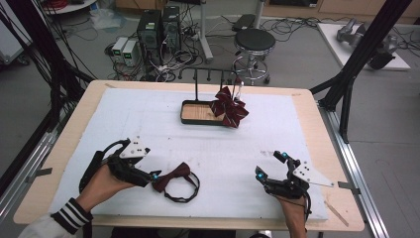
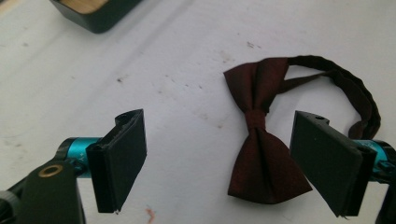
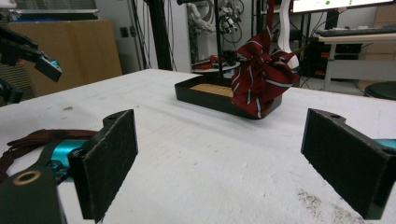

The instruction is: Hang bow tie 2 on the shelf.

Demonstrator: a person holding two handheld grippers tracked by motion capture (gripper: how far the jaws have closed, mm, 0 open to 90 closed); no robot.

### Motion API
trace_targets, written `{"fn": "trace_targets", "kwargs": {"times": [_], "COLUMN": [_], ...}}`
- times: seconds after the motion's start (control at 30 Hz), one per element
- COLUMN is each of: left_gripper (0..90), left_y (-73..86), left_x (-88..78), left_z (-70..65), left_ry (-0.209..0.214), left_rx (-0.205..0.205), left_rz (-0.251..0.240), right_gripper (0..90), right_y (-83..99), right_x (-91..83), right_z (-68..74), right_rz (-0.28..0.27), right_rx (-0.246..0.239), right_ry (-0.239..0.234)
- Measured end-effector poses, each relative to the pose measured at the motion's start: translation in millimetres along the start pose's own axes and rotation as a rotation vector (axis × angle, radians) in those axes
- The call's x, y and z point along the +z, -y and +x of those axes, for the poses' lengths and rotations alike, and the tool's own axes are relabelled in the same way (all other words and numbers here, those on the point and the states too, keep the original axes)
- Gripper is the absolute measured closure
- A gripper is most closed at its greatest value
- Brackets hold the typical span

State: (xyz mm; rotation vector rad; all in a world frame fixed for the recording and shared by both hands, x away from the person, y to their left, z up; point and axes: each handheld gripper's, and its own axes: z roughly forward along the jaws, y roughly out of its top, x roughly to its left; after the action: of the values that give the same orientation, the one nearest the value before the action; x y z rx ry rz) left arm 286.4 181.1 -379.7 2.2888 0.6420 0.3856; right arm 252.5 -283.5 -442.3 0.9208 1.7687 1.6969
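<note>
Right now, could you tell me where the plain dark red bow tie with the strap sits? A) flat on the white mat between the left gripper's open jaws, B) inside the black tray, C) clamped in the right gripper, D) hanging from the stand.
A: the bow tie lies flat on the white mat, between the open jaws of the left gripper, which do not touch it.

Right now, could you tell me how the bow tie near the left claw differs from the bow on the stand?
The bow tie is plain dark red; the striped bow has pale stripes. The bow tie lies flat on the white mat with its neck strap looped beside it; the striped bow hangs over the black tray. Both are dark red fabric.
</note>
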Motion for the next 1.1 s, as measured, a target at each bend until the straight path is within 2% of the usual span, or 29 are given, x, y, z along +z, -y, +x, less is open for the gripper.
{"fn": "trace_targets", "kwargs": {"times": [0.2,0.33,0.43,0.53,0.63,0.87,1.1], "left_gripper": [19.6,19.8,20.1,23.0,25.0,31.6,40.2], "left_y": [-3.9,-5.3,-6.4,-8.2,-8.9,-7.0,-5.9], "left_x": [11.7,19.3,26.1,32.1,37.8,47.8,53.0], "left_z": [-4.8,-7.0,-10.8,-14.0,-15.4,-12.1,-9.2], "left_ry": [0.053,0.078,0.107,0.122,0.125,0.13,0.141], "left_rx": [-0.008,-0.012,-0.038,-0.034,-0.031,-0.054,-0.073], "left_rz": [0.082,0.128,0.155,0.177,0.199,0.258,0.291], "right_gripper": [9.9,9.9,9.9,9.9,9.9,9.9,9.9], "right_y": [3.9,4.5,4.1,4.2,4.3,5.2,7.7], "right_x": [-1.0,-0.8,-1.5,-1.4,-0.6,1.4,2.8], "right_z": [0.5,0.4,1.2,1.3,2.0,4.3,4.3], "right_rz": [-0.004,-0.014,-0.021,-0.023,-0.022,-0.003,-0.001], "right_rx": [0.01,-0.003,-0.01,-0.014,-0.03,-0.028,-0.032], "right_ry": [-0.001,-0.005,-0.004,0.001,-0.003,-0.006,-0.006]}}
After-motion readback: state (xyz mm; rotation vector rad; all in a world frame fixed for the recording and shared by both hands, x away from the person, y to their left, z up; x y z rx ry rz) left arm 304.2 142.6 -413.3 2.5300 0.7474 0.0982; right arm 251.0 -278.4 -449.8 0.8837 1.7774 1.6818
